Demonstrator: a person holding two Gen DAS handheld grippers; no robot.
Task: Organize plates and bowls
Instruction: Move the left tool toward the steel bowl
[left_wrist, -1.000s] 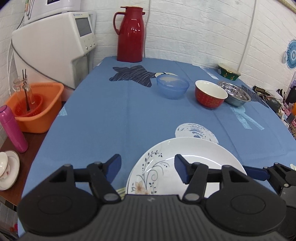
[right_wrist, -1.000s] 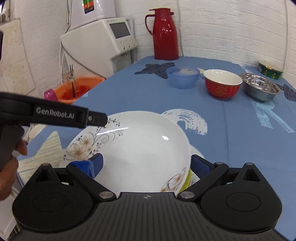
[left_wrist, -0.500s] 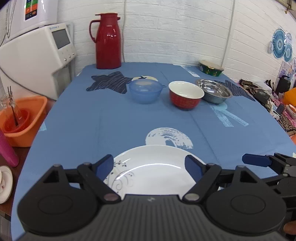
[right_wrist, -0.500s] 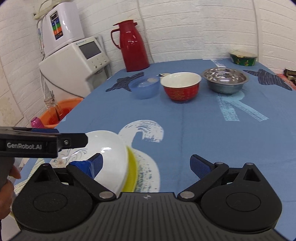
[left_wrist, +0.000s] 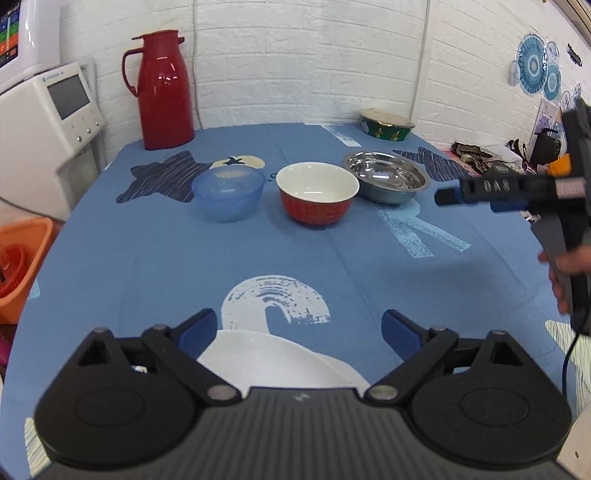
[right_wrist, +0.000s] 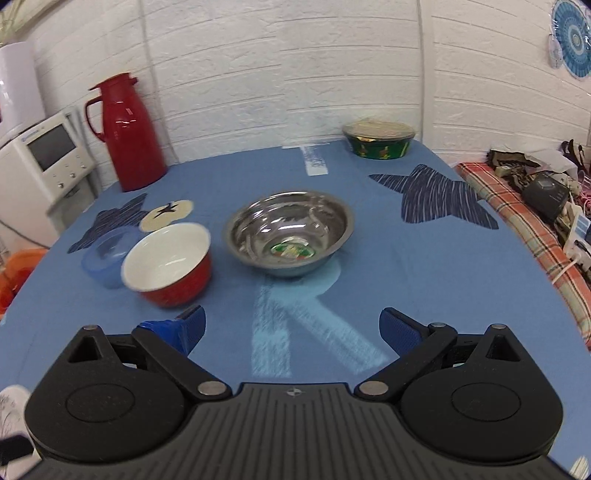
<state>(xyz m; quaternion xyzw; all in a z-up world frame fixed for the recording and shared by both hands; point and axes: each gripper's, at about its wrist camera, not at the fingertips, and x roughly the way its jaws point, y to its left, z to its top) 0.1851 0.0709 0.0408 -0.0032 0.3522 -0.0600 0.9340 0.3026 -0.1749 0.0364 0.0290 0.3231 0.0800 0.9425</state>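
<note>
White plate (left_wrist: 273, 363) lies flat at near edge of worktop (left_wrist: 147, 258), mostly hidden behind left claw (left_wrist: 299, 328), which hangs over it w/ jaws wide, nothing held. Right claw (right_wrist: 291, 328), also wide & empty, is level, aimed at steel bowl (right_wrist: 290, 232); in left view it's blurred, a hand (left_wrist: 569, 266) on the grip. Red bowl (left_wrist: 317, 197) sits betw. blue bowl (left_wrist: 228, 194) & steel one, all upright mid-worktop. Green bowl (right_wrist: 378, 140) at far edge.

Home dining room: cloth-covered table (left_wrist: 184, 266), thermos (left_wrist: 164, 90), water dispenser (left_wrist: 44, 122).
</note>
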